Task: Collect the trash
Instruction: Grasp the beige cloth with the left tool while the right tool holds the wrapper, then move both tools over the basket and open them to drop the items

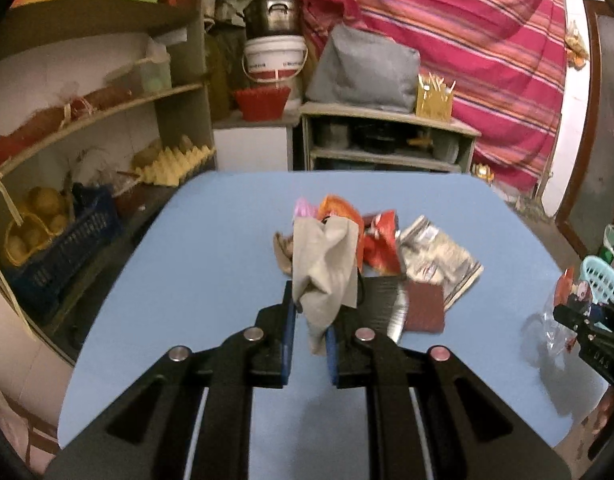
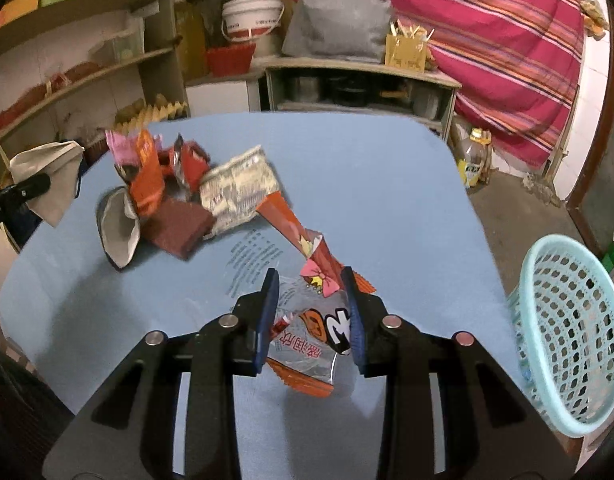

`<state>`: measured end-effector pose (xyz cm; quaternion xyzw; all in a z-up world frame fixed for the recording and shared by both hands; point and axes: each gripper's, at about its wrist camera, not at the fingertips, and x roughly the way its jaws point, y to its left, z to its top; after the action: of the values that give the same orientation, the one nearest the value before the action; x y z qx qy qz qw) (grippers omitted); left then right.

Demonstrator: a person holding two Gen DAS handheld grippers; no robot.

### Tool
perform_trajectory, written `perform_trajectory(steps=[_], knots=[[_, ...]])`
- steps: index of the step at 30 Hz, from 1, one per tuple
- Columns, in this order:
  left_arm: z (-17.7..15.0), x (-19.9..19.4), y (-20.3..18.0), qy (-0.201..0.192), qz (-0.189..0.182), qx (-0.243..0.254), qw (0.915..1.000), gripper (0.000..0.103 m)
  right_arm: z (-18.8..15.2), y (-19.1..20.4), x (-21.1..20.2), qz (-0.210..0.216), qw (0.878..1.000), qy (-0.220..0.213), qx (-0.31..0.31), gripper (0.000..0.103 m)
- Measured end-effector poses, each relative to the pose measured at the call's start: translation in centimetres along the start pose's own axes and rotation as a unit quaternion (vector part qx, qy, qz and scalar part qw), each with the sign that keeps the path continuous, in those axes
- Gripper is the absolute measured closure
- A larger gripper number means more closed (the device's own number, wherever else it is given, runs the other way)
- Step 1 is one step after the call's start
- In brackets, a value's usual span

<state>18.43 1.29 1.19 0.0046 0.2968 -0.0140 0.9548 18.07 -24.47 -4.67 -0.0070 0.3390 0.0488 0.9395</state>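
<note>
My left gripper (image 1: 311, 312) is shut on a crumpled beige wrapper (image 1: 327, 268) and holds it above the blue table (image 1: 211, 264); it also shows in the right wrist view (image 2: 51, 184). My right gripper (image 2: 311, 300) is shut on a clear and red snack bag (image 2: 311, 332), held above the table near its front right. A pile of trash lies mid-table: red wrappers (image 2: 151, 176), a silver foil packet (image 2: 239, 188) and a dark red pad (image 2: 179, 224).
A light blue mesh basket (image 2: 567, 332) stands off the table's right edge. Shelves with baskets and egg trays (image 1: 175, 164) line the left. A low cabinet (image 1: 387, 140) and a striped cloth (image 1: 467, 40) are behind the table.
</note>
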Motion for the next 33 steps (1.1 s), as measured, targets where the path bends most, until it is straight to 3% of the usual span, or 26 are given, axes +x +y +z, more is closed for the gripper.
perform_trajectory(steps=[7, 15, 21, 33], knots=[[2.5, -1.7, -3.1, -0.027, -0.013, 0.004, 0.9995, 0.090, 2.5, -2.1, -3.3, 0.003, 0.999, -0.045, 0.008, 0.071], [3.5, -1.3, -7.5, -0.026, -0.031, 0.011, 0.9991, 0.090, 4.8, -8.1, -7.9, -0.005, 0.995, -0.094, 0.042, 0.071], [3.1, -1.0, -12.3, -0.022, -0.058, 0.040, 0.9973, 0.090, 3.1, -12.6, -10.7, -0.026, 0.991, -0.112, 0.067, 0.071], [1.8, -0.1, -24.8, -0.006, -0.144, 0.085, 0.9860, 0.090, -1.9, -22.0, -13.7, -0.113, 0.982, -0.095, 0.120, 0.071]])
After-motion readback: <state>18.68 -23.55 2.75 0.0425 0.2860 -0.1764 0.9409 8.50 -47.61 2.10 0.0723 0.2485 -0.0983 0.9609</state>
